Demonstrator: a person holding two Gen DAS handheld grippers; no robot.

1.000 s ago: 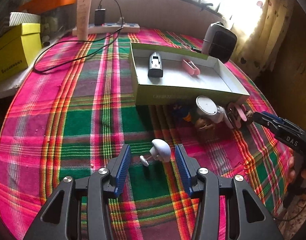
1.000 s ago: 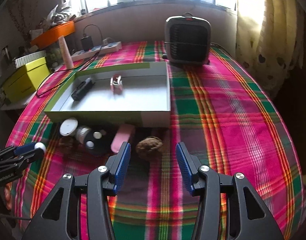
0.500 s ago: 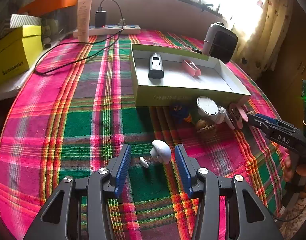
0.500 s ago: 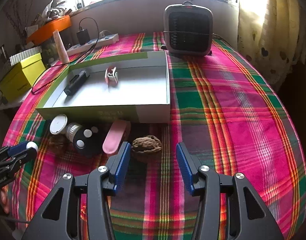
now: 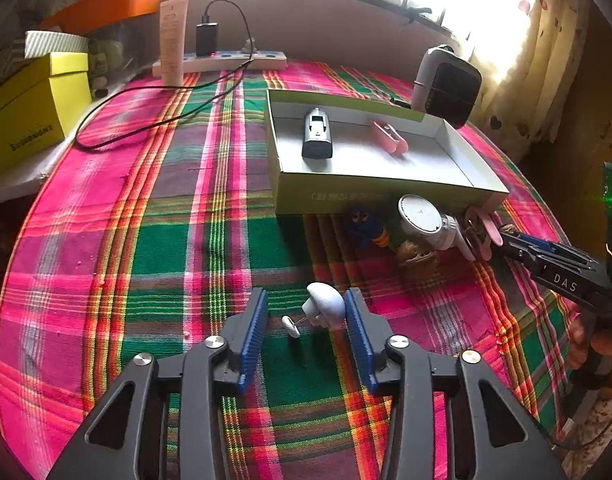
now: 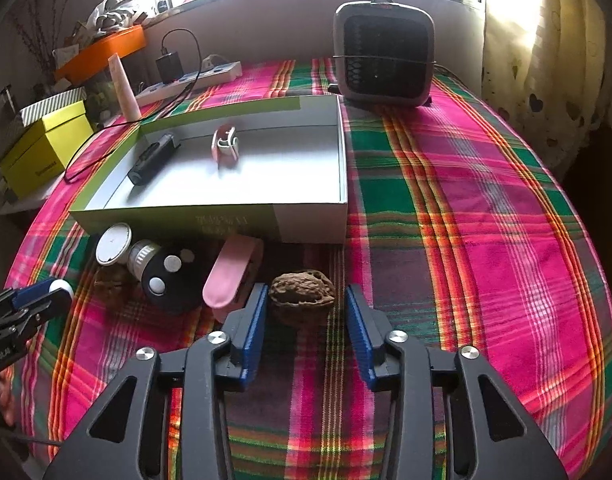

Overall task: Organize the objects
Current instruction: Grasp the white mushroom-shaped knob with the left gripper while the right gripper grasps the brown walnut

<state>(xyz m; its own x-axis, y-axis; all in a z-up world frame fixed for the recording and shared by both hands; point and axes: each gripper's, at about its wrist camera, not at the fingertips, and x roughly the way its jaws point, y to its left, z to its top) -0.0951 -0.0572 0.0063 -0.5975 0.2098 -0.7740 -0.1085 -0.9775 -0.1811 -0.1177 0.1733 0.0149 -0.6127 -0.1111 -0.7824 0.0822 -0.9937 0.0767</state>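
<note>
A white mushroom-shaped piece [image 5: 326, 302] lies on the plaid tablecloth between the jaws of my left gripper [image 5: 306, 320]. The jaws are closing; the piece sits against the right pad, and a gap remains at the left pad. A small white pin [image 5: 291, 325] lies beside it. In the right wrist view a brown walnut [image 6: 302, 292] sits between the closing jaws of my right gripper [image 6: 306, 312], close to the left pad and clear of the right one. Behind stands a shallow green-and-white box [image 6: 306, 224] holding a black device [image 6: 154, 158] and a pink clip [image 6: 225, 146].
In front of the box lie a white round lid [image 6: 114, 244], a black remote [image 6: 166, 280], a pink case [image 6: 232, 272], a second walnut [image 5: 416, 254] and a blue toy [image 5: 362, 222]. A fan heater [image 6: 384, 60], a power strip [image 5: 226, 60] and a yellow box [image 5: 26, 108] stand around the edges.
Both grippers' jaws have narrowed around their objects. The right gripper has come forward, so the walnut now lies between its pads. The left gripper has stayed in place.
</note>
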